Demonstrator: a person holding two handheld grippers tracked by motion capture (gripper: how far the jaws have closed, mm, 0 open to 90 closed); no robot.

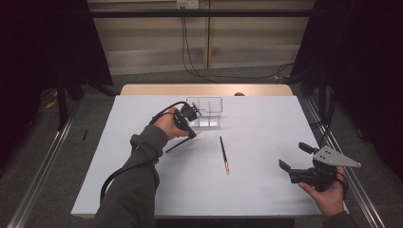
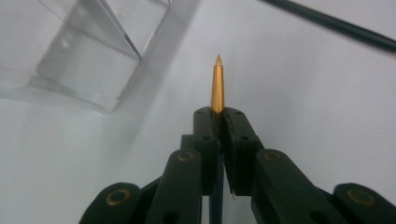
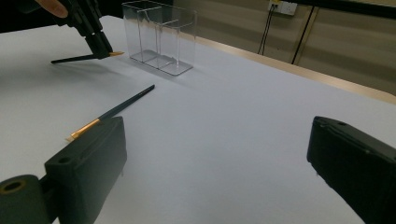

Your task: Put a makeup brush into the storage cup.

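My left gripper [image 1: 192, 134] is shut on a dark stick [image 1: 178, 145] with a gold pointed tip [image 2: 217, 86], holding it near the tip just in front of a clear divided box [image 1: 204, 111]. The stick's dark end slopes down to the white table. In the left gripper view the jaws [image 2: 219, 112] pinch the stick, with the box [image 2: 93, 56] at upper left. A second dark stick [image 1: 223, 153], also gold-ended, lies flat mid-table. My right gripper [image 1: 293, 156] hovers open and holds nothing at the right; its view shows the lying stick [image 3: 123, 106], the box [image 3: 161, 39] and the left gripper [image 3: 103, 50].
The white table top [image 1: 266, 190] has a bare wooden strip [image 1: 142, 89] along its far edge. Metal rails run on the floor at both sides, and cables trail on the floor behind the table.
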